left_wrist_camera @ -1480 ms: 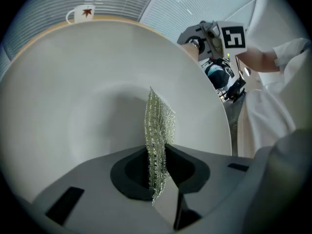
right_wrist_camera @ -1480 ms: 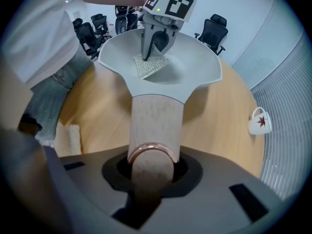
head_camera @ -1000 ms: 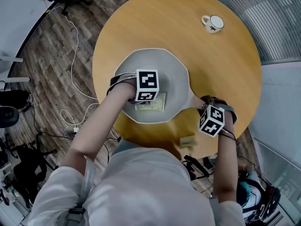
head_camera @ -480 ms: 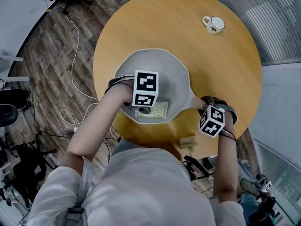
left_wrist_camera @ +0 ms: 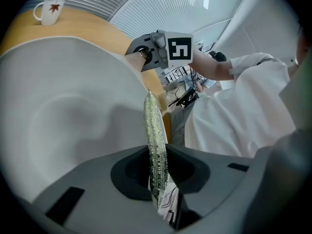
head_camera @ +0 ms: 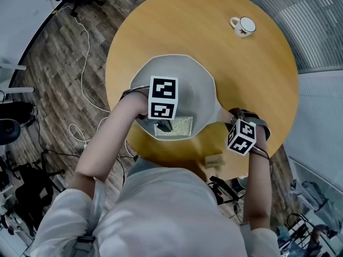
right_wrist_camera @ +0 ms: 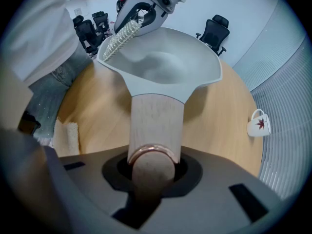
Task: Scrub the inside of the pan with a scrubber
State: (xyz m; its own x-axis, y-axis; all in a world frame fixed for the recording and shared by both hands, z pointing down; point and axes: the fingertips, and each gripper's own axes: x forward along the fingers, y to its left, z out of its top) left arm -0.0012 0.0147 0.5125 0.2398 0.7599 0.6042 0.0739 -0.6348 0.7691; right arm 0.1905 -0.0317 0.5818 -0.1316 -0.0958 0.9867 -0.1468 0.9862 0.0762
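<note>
A pale grey pan sits on the round wooden table. My left gripper is shut on a flat, glittery silver-green scrubber, which lies against the pan's near inner wall. In the left gripper view the scrubber stands on edge between the jaws, at the pan's rim. My right gripper points down, shut on the pan's wooden handle. In the right gripper view the scrubber meets the pan at its left edge.
A white mug with a red leaf stands at the table's far right, away from the pan. A pale sponge-like block lies at the table's near edge. Cables and office chairs are on the wooden floor to the left.
The left gripper has lifted and drawn the scrubber from the pan's floor toward its near wall. The right gripper and the pan have stayed put.
</note>
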